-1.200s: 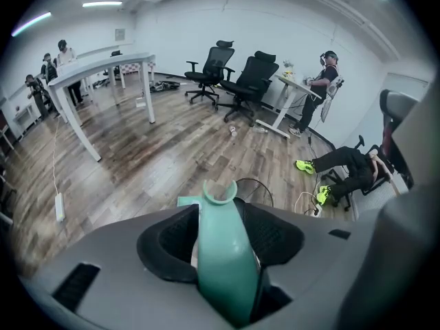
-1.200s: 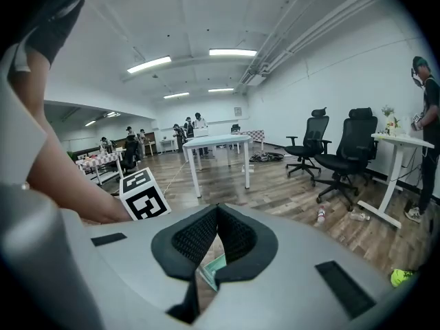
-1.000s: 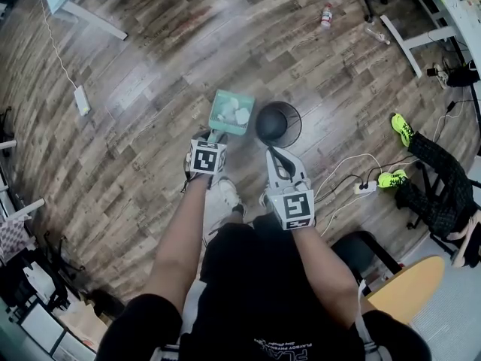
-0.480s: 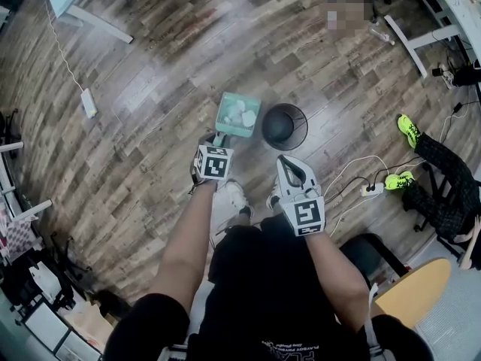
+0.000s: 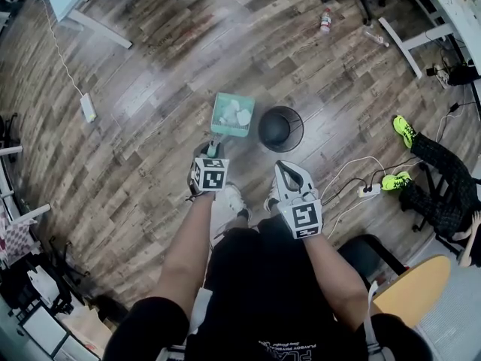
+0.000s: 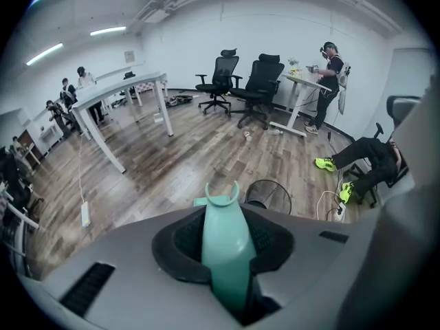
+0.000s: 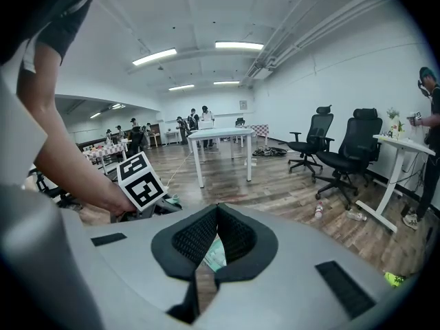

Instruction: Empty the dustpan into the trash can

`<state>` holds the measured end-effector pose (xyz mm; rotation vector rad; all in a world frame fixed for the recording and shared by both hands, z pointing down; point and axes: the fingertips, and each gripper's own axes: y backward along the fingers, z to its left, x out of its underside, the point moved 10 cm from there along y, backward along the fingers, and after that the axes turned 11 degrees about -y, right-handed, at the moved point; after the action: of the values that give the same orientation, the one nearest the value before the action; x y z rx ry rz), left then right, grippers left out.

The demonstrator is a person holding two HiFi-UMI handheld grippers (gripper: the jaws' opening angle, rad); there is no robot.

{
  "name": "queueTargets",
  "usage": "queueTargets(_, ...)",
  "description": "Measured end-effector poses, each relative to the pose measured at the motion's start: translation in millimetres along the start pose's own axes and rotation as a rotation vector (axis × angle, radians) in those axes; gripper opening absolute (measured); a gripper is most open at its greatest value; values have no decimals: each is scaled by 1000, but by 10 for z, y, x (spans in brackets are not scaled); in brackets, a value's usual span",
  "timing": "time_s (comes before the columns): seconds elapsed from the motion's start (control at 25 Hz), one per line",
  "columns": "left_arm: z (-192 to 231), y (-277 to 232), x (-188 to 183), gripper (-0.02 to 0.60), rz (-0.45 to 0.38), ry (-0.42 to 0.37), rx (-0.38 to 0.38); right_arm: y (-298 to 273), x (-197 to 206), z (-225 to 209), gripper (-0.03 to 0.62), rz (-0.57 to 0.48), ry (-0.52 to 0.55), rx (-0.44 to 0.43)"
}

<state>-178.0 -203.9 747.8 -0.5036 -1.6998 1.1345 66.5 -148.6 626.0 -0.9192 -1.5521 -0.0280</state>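
Okay, the left tongs (image 6: 227,247) have just been closing and now sit clamped on the teal handle (image 6: 225,232) of the dustpan (image 5: 231,114), pads pressing both sides of it. A second ago they stood wider around it. So I read the grab as made and the lift and tip as still to do.

The pan hasn't shifted. It lies just left of the trash can (image 5: 281,128) in the head view, and the white paper scraps (image 5: 237,116) are still inside. I can't tell if it's off the floor (image 5: 150,89) yet.

The right tongs (image 5: 289,168) hang pads together with nothing between them, near the can's close side.

- Edges: the can's rim is round and open, and the pan's front lip points away from me, so I judge it needs a raise and a swing right to clear the rim before tilting.
- Room: bare wood ahead and to the left, so plenty of space there.
- Right side: a power strip (image 5: 368,189) with cables, and further off a seated person's green shoes (image 5: 403,130), both well apart from the can.
- My own shoes (image 5: 229,198) are close under the left tongs.
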Motion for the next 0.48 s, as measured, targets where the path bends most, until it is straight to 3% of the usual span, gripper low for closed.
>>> queueTargets(0.48, 56, 669, 162, 97, -81, 15, -51, 181, -47, 175, 25, -36, 43, 24)
